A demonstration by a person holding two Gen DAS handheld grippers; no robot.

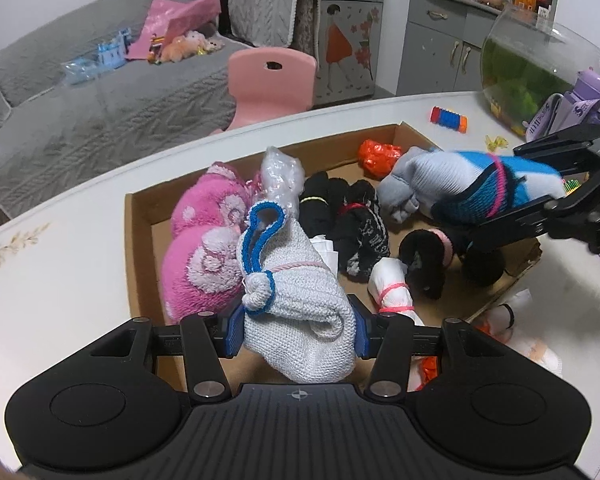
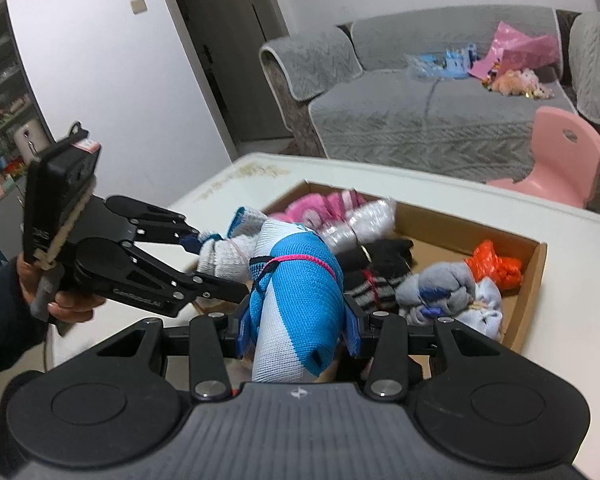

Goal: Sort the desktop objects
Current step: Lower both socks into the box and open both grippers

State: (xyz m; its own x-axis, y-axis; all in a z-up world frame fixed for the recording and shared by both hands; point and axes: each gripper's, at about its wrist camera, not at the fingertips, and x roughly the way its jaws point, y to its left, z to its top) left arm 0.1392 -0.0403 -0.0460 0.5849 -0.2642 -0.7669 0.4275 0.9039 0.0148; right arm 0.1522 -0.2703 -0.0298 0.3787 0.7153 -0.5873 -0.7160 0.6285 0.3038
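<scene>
Left gripper (image 1: 299, 330) clamps a white knitted bundle (image 1: 300, 312) above the cardboard box (image 1: 138, 248). Right gripper (image 2: 298, 332) clamps a blue-and-white sock roll (image 2: 296, 300), at 2 o'clock from the white bundle, on the worktop (image 1: 60, 280).

Cardboard box (image 1: 140, 248) sitting on the table (image 1: 60, 280); sock bundles (image 1: 340, 216) lying inside; fishbowl (image 1: 540, 64) standing at table's far-right edge.
</scene>
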